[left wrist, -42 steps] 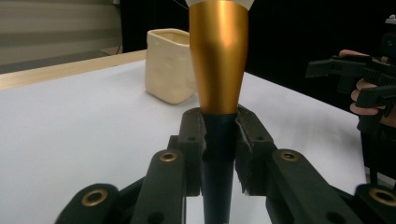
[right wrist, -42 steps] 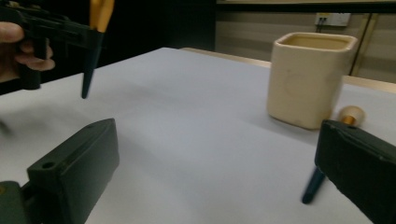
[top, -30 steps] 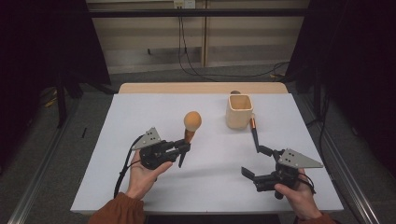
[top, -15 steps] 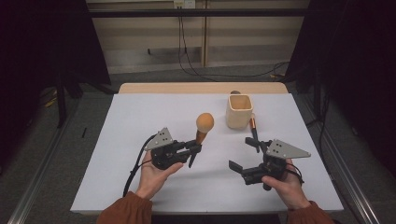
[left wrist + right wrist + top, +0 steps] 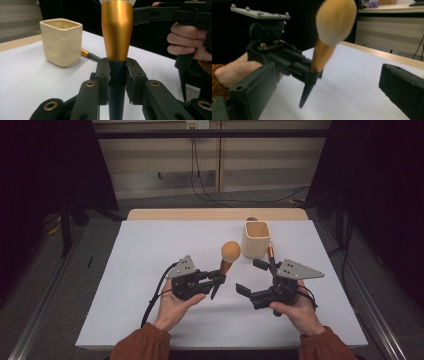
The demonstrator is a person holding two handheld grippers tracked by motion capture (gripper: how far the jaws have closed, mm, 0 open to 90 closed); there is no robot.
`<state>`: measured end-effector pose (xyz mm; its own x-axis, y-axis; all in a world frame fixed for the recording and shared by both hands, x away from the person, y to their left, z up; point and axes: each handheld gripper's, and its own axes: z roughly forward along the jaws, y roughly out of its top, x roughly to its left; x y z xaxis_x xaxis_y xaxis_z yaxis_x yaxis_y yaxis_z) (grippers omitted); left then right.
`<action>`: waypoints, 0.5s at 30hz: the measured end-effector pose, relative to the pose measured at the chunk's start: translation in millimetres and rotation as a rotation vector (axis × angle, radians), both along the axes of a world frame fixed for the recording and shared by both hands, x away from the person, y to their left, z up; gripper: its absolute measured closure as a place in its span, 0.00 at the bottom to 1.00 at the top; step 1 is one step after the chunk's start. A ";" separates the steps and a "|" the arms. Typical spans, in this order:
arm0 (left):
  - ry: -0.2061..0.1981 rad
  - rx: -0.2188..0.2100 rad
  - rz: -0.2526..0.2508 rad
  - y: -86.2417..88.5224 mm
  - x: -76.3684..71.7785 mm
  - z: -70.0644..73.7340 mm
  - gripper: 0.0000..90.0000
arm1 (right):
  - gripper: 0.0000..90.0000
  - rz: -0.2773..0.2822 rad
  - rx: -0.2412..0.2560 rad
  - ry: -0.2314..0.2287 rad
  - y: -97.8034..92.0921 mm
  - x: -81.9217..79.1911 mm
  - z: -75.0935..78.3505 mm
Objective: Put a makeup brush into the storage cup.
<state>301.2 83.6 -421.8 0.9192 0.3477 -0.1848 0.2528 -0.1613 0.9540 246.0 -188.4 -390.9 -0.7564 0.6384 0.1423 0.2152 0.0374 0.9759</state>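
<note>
On the left, the left tool (image 5: 216, 282) is clamped tight on a makeup brush (image 5: 228, 256), its jaws pinching the dark handle just below the gold collar, as the left gripper view shows plainly. The brush stands nearly upright above the table (image 5: 150, 250), fluffy orange head on top, dark pointed tip hanging free below the jaws and clear of the white surface. Moving across, the right tool (image 5: 252, 276) sits just beside it with jaws spread wide and nothing between them; in the right gripper view the brush (image 5: 329, 37) hangs right in the gap between its two black jaws. This reads as a handover or a two-handed regrip in progress, with the brush carried mid-air at the centre of the table. Further right and behind, a cream square cup (image 5: 257, 239) stands on the table, and a second brush (image 5: 271, 255) lies flat just beside it, gold band showing. The likely next move is for the right tool to slide in around the gold collar or the handle and close firmly before the left lets go; the tapered, glossy shaft could slip, so the jaws need to meet it squarely.
</note>
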 end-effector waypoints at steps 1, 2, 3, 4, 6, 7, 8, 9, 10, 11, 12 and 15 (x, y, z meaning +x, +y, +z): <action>-0.012 0.005 -0.001 -1.0 -0.6 0.8 0.83 | 0.01 -0.003 0.000 0.001 1.0 1.7 0.6; -0.012 0.005 -0.001 -1.0 -0.6 0.8 0.83 | 0.01 -0.003 0.000 0.001 1.0 1.7 0.6; -0.011 -0.007 -0.001 -2.1 -1.5 0.3 0.83 | 0.02 -0.021 -0.010 0.008 4.6 5.5 1.4; -0.012 -0.008 -0.003 -2.9 -2.2 0.2 0.83 | 0.02 -0.021 -0.010 0.008 4.6 5.5 1.4; -0.011 -0.007 -0.007 -5.4 -3.9 -0.4 0.83 | 0.02 -0.011 -0.010 0.001 8.5 10.0 2.2; -0.011 -0.007 -0.007 -5.4 -3.9 -0.4 0.83 | 0.02 -0.011 -0.010 0.001 8.5 10.0 2.2; -0.007 -0.013 -0.007 -5.8 -4.0 -0.5 0.83 | 0.03 -0.012 -0.003 0.004 9.5 11.0 2.6; -0.005 -0.017 -0.007 -6.1 -4.2 -0.6 0.83 | 0.04 -0.006 0.003 0.013 11.4 12.1 3.1; -0.008 -0.014 -0.011 -6.2 -4.4 -0.5 0.83 | 0.04 -0.002 -0.002 0.020 14.5 13.8 2.8; -0.013 -0.008 -0.014 -7.3 -5.6 -0.5 0.83 | 0.05 0.003 -0.003 0.024 15.4 14.8 2.3; -0.014 -0.009 -0.015 -8.1 -6.4 -0.8 0.83 | 0.06 0.000 -0.002 0.026 15.9 15.5 1.9; -0.016 -0.009 -0.020 -10.1 -7.2 -1.2 0.83 | 0.08 -0.007 0.002 0.048 16.4 20.1 -0.9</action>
